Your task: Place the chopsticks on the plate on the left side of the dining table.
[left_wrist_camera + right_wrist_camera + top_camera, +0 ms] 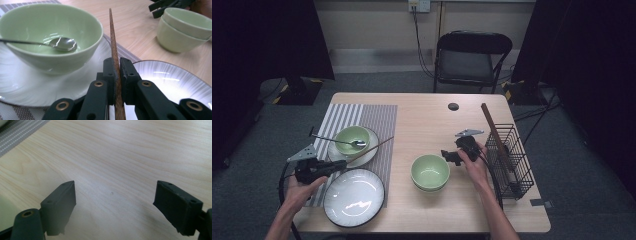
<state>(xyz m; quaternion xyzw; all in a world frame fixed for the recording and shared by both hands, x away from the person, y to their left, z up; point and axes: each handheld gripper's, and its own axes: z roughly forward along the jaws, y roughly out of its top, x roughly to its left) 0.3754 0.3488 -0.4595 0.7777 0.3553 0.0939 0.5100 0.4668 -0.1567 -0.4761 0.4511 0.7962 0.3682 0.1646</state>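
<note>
Left tongs (pixel 116 72) are clenched on a single brown chopstick (pixel 113 42), gripped near its near end; the pads press both sides of the shaft. In the high view the left tongs (pixel 343 163) sit at the near left of the table (pixel 427 115), between the small white plate (pixel 369 152) and the large dark-rimmed plate (pixel 354 197).

Chopstick (pixel 372 149) location: in the air or resting low over the striped placemat (pixel 362 117), crossing the right rim of the small plate, just right of the green bowl (pixel 352 139) that holds a spoon (pixel 339 141). Cannot tell whether its tip touches the mat.

Long axis: runs from the tongs toward the far right, tip pointing roughly at the table's centre, shaft close to level with a slight rise.

Right tongs (pixel 113 205) are released, jaws wide apart over bare wood, nothing between them. In the high view the right tongs (pixel 451 155) hover just beside the stacked green bowls (pixel 430 172), left of the wire basket (pixel 509 160), where a second chopstick (pixel 494 135) leans.

Step in hand, as judged: carrying or placing the chopstick at the place setting. Next move likely calls for lowering it flat beside the bowl, then easing the grip, keeping clear of the plate rim so it does not roll.
</note>
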